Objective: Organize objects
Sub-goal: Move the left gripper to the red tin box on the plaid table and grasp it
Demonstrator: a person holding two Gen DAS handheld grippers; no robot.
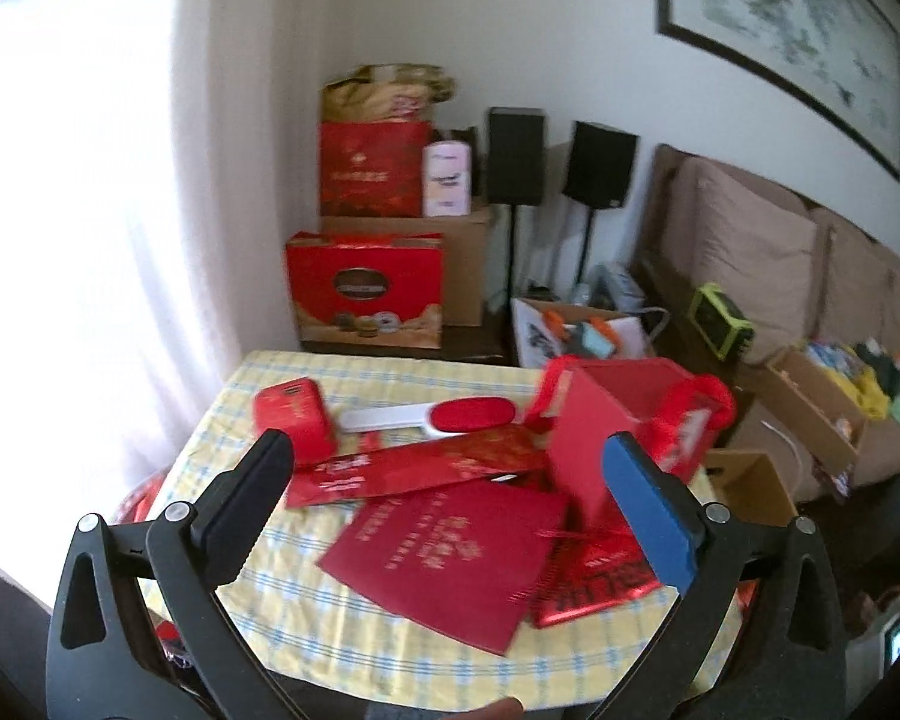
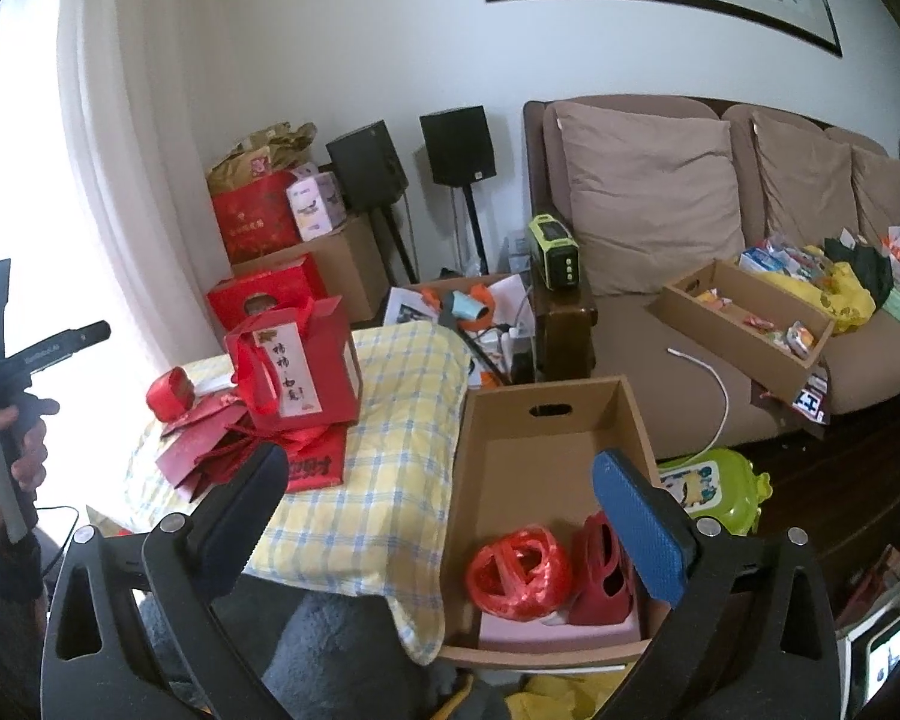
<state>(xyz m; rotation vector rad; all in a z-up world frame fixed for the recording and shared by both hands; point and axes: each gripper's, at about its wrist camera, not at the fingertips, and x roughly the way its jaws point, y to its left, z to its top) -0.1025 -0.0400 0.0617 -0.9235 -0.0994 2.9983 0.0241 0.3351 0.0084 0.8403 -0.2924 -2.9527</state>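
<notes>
Checked yellow cloth covers the surface [image 1: 282,600], and over it both tongs gape wide and empty: the left tongs [image 1: 444,504] above the red folder [image 1: 450,564], the right tongs [image 2: 444,516] just beside the cardboard box [image 2: 546,414]. Judging by the red bundle [image 2: 519,573] already in that box, another pick comes next, likely the folder or the red gift bag [image 1: 618,420] just behind it. Beyond the box stands a brown sofa [image 2: 660,324].

free: cardboard box [image 2: 546,450] far half | blocked: red gift bag [image 2: 306,360] mid-table
</notes>
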